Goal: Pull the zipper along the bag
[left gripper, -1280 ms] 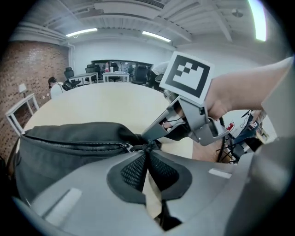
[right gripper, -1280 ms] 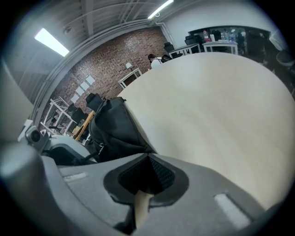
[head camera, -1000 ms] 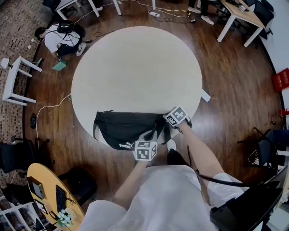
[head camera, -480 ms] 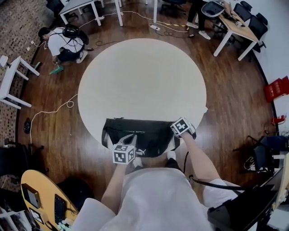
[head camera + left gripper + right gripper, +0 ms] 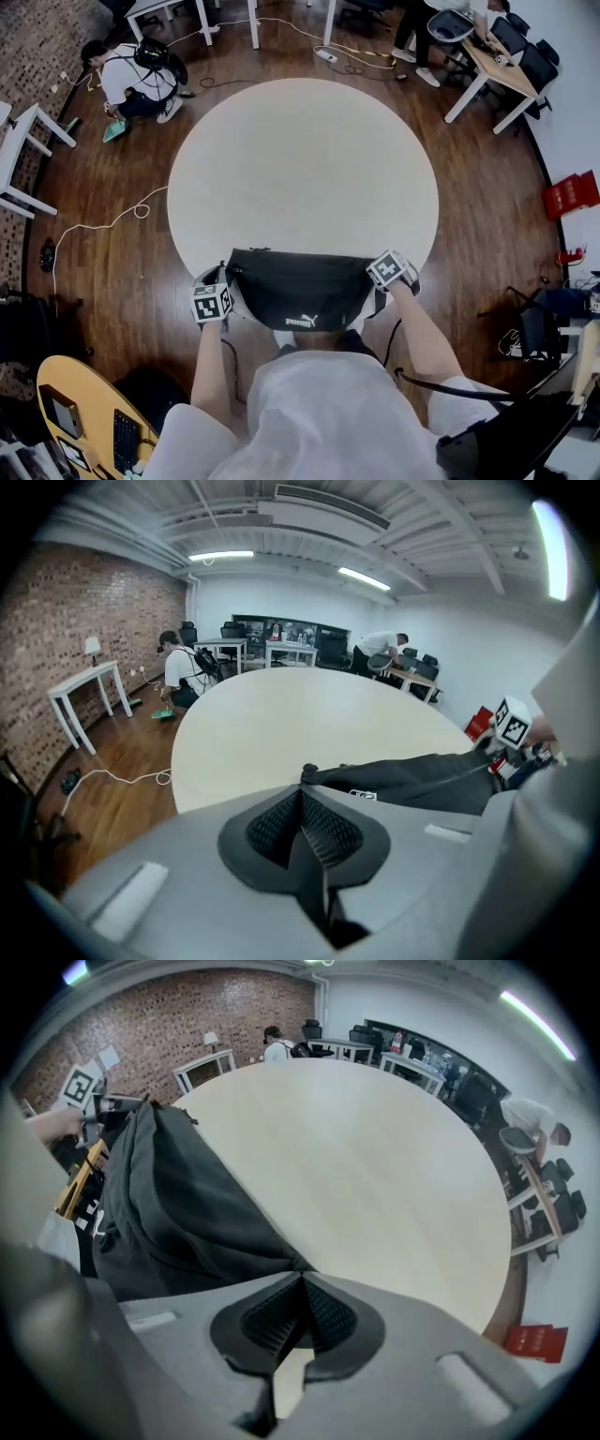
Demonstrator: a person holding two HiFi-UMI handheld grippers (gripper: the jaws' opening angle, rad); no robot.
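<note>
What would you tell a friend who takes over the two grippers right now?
Left gripper: shut, pinching the zipper pull at the left end of the bag.
Right gripper: shut on the bag's right corner, holding it steady.
The bag lies at the near edge of the round table.
Done: the pull seems to be at the end of its track.
Left: check that the zipper ran all the way, then let go with both.

left gripper [image 5: 223, 282] slid to bag's [image 5: 300, 292] left end.
</note>
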